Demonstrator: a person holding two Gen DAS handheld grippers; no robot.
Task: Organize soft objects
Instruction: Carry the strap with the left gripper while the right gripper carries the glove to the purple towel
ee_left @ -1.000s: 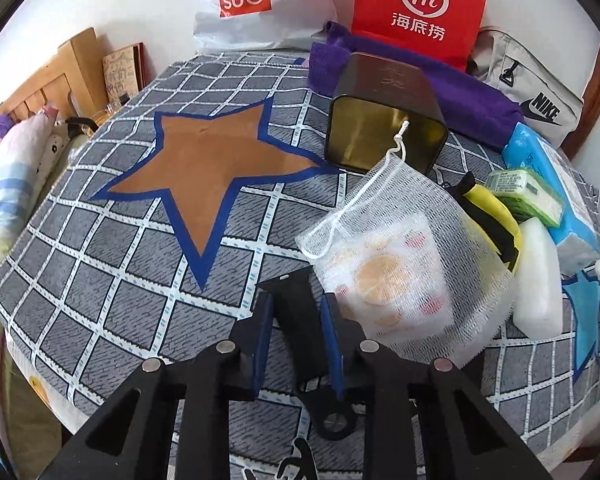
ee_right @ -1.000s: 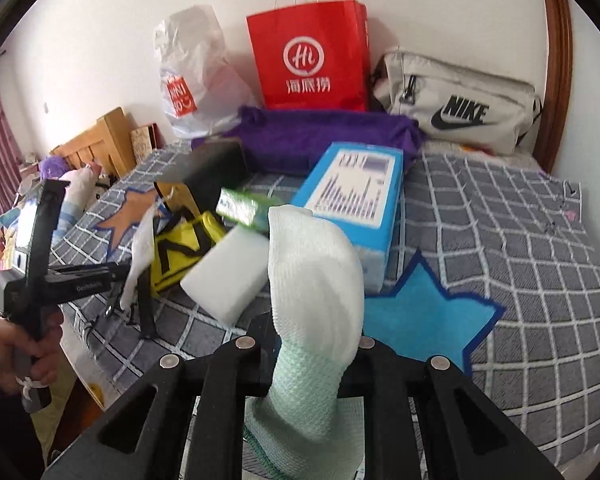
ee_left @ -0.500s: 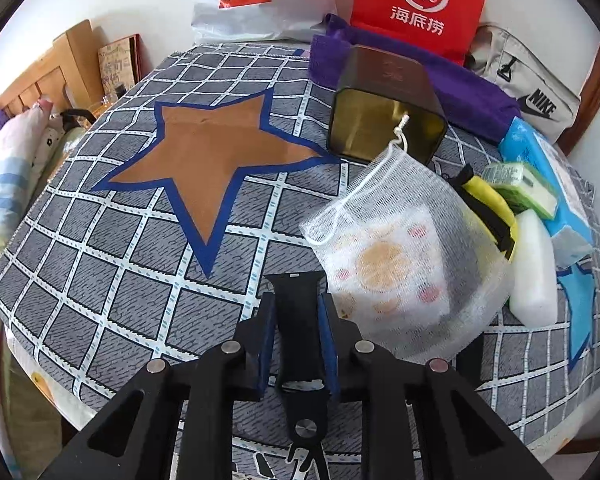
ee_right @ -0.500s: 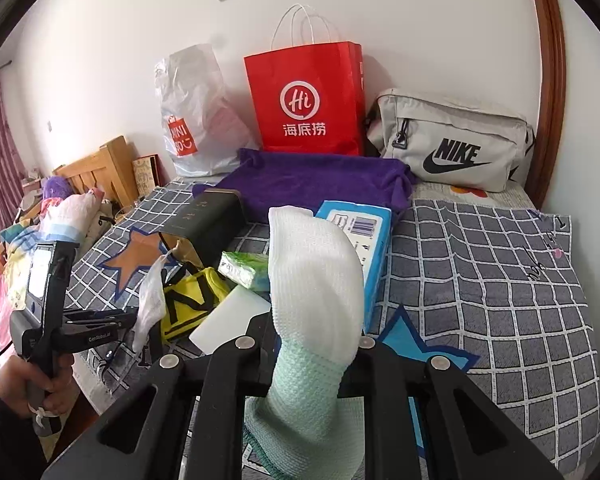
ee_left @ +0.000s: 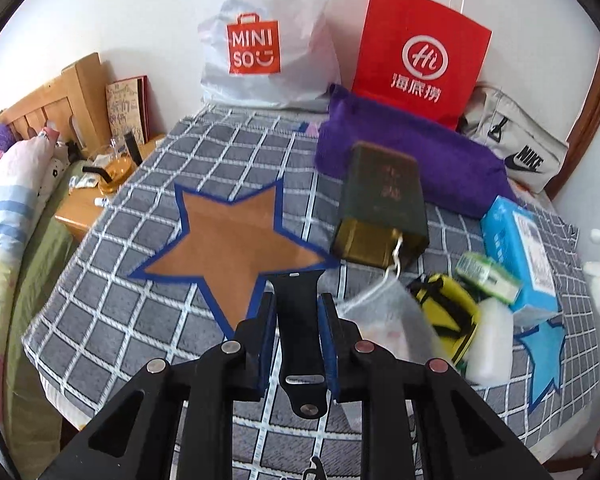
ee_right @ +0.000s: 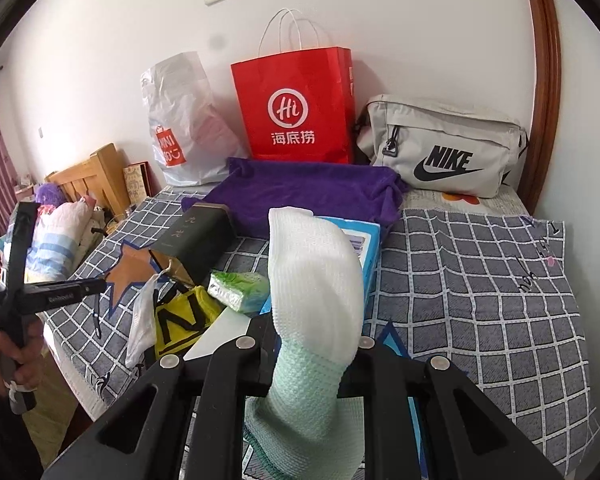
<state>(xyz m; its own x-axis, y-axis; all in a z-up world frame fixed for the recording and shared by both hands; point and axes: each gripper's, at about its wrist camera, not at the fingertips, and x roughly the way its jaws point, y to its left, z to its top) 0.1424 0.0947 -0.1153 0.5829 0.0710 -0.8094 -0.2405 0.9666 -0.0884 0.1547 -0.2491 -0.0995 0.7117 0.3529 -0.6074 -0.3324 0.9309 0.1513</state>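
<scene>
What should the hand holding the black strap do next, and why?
Probably carry it over to the dark open box and drop it in. The left gripper is pinching the black strap above the bedspread, and the box's mouth faces this way. The right gripper holds a white-and-green sock.

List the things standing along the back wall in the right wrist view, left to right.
White Miniso plastic bag → red paper bag → grey Nike bag.
</scene>
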